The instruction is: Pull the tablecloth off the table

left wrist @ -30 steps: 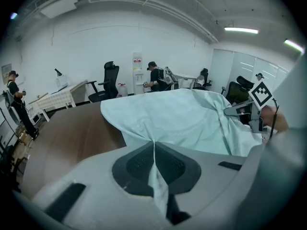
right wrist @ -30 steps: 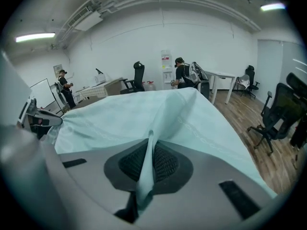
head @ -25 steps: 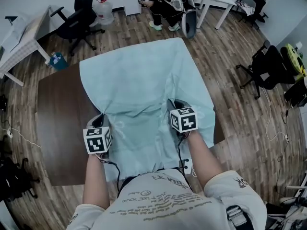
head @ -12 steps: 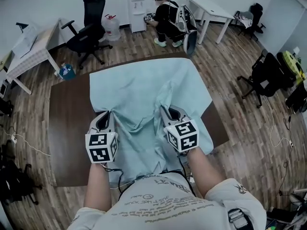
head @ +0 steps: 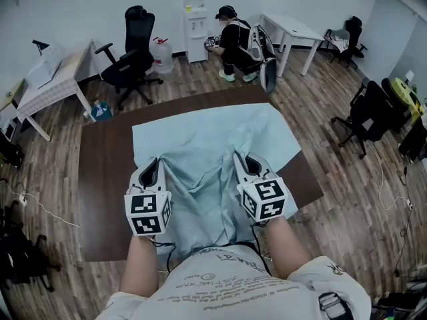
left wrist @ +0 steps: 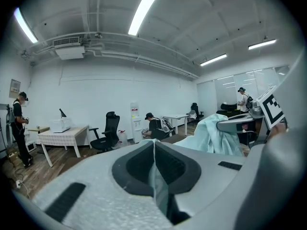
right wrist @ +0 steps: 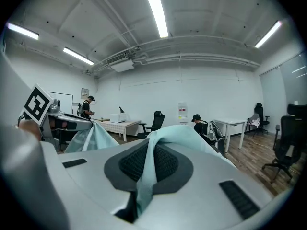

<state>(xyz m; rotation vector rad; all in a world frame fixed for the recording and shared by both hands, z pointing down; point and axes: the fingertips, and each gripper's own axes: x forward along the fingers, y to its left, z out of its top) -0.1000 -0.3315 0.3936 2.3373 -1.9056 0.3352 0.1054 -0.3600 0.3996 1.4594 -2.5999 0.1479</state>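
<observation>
A pale blue tablecloth [head: 207, 139] lies bunched over the middle of a dark brown table [head: 103, 179], lifted toward me in two peaks. My left gripper [head: 154, 163] is shut on the tablecloth's near left part, the cloth [left wrist: 154, 166] pinched between its dark pads. My right gripper [head: 241, 159] is shut on the near right part, with a fold of cloth [right wrist: 149, 169] running through its jaws. Both grippers are raised above the table's near edge, side by side. The far corner of the cloth [head: 267, 109] lies at the table's far right corner.
The room has a wood floor. A person [head: 235, 42] crouches by a water dispenser [head: 195, 15] at the back. Black office chairs [head: 130, 62] stand behind the table and another chair [head: 365, 109] to the right. White desks [head: 47, 79] stand at the left and another desk [head: 290, 29] at the back right.
Both grippers have risen and drawn toward me with the cloth. The tablecloth has slid nearer, baring more dark table on the left and far side, and it bunches higher.
</observation>
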